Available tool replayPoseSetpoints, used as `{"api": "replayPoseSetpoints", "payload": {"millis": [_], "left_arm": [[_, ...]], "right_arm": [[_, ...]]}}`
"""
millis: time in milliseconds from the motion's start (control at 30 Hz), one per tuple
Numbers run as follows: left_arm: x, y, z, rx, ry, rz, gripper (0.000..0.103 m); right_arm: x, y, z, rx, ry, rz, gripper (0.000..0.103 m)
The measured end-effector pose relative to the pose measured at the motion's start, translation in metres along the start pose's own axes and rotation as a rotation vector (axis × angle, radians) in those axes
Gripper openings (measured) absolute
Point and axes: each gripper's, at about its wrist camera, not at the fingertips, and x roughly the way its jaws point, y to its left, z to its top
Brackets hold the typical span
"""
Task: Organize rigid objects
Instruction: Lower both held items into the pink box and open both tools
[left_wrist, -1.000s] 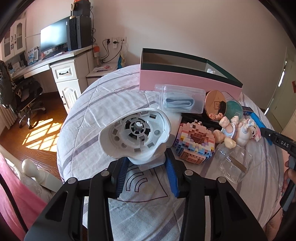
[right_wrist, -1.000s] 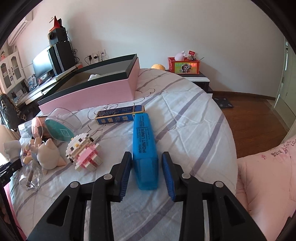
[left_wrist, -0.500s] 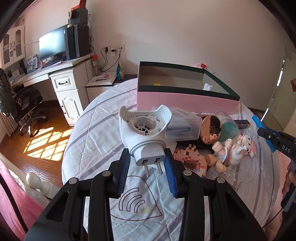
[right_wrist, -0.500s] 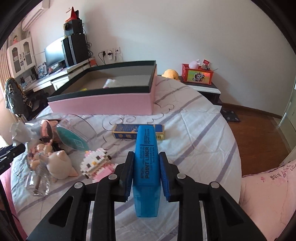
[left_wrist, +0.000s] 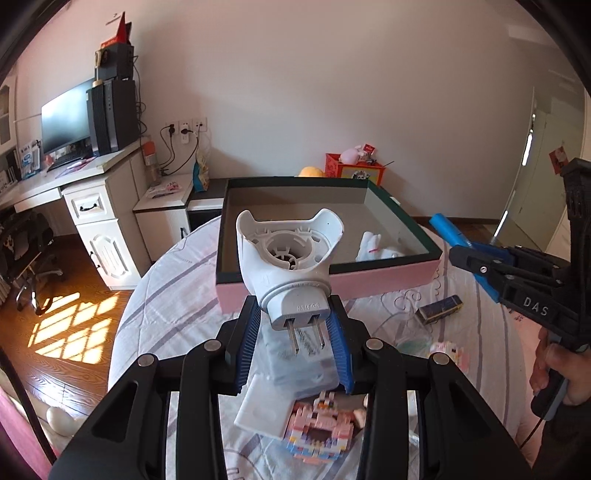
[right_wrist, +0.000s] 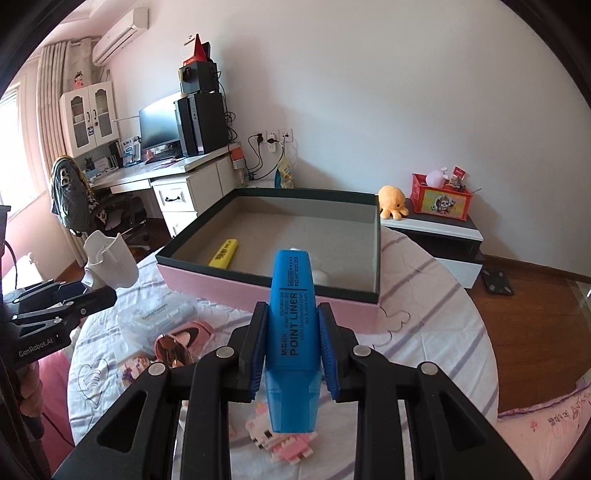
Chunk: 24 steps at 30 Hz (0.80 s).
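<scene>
My left gripper (left_wrist: 295, 314) is shut on a white plug-in device (left_wrist: 291, 254), held by its plug base with the two prongs pointing down, lifted above the bed. Beyond it lies the pink box with a dark green rim (left_wrist: 399, 275), holding a white item (left_wrist: 373, 243). My right gripper (right_wrist: 291, 325) is shut on a blue highlighter (right_wrist: 291, 317), raised in front of the same box (right_wrist: 266, 288), where a yellow highlighter (right_wrist: 223, 253) lies. The right gripper (left_wrist: 480, 264) shows at the right of the left wrist view, the left gripper (right_wrist: 70, 299) at the left of the right wrist view.
On the striped bedspread (right_wrist: 424, 332) lie a pink brick model (left_wrist: 317, 432), a clear plastic case (right_wrist: 159, 317), a small blue-yellow box (left_wrist: 439, 310), a rose-gold round object (right_wrist: 171, 350) and a pink-white brick figure (right_wrist: 284, 439). A desk (left_wrist: 66, 181) stands at the left, a low cabinet (right_wrist: 443, 229) behind the bed.
Both grippers rose off the bed toward the box. The left lifted and tilted the white device upright. The right closed on the blue highlighter and lifted it.
</scene>
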Motion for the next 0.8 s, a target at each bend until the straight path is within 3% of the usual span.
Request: {"api": "replayPoseSetpoints", "payload": {"millis": [233, 333, 533, 733, 767, 800], "left_arm": [[0.07, -0.014, 0.061, 0.062, 0.052, 0.009, 0.037], [0.103, -0.016, 0.075, 0.078, 0.09, 0.054, 0.037], [0.151, -0.016, 0.079, 0.1, 0.162, 0.083, 0.037], [0.171, -0.011, 0.072, 0.075, 0.201, 0.098, 0.038], [0.17, -0.01, 0.073, 0.074, 0.194, 0.105, 0.04], [0.167, -0.011, 0.074, 0.076, 0.186, 0.102, 0.047]], "right_arm": [[0.063, -0.001, 0.043, -0.019, 0.045, 0.018, 0.027], [0.091, -0.007, 0.05, -0.013, 0.077, 0.007, 0.027], [0.134, -0.016, 0.05, -0.009, 0.137, -0.007, 0.027], [0.155, -0.02, 0.046, 0.015, 0.17, -0.012, 0.027], [0.156, -0.02, 0.045, 0.018, 0.174, -0.016, 0.029], [0.156, -0.021, 0.045, 0.024, 0.174, -0.018, 0.037]]}}
